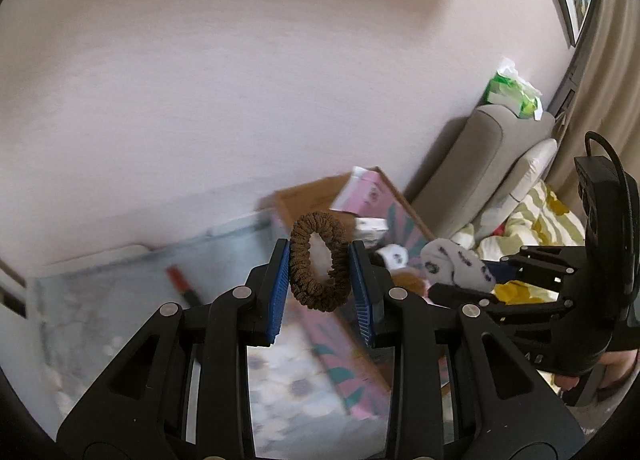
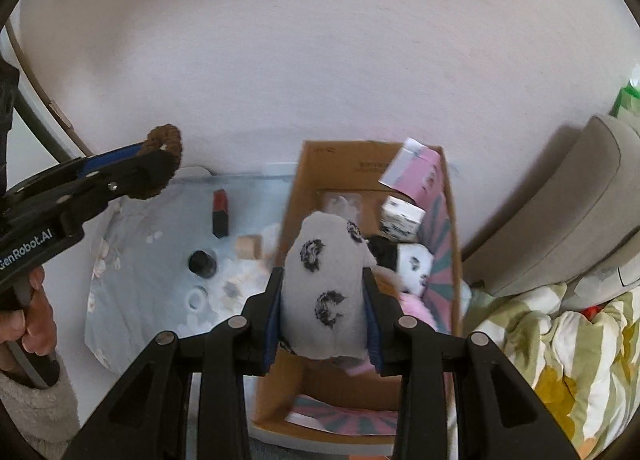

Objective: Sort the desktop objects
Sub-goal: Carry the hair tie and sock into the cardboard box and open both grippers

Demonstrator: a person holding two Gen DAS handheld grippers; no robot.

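The left gripper pinches a brown scrunchie upright between its pads; the right gripper clamps a grey patterned sock above the cardboard box

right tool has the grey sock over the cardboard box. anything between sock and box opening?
Nothing visible. The grey sock is clamped in the right tool above the open-topped cardboard box. The box already holds small cartons and another sock toward its far end; the near end looks freer.
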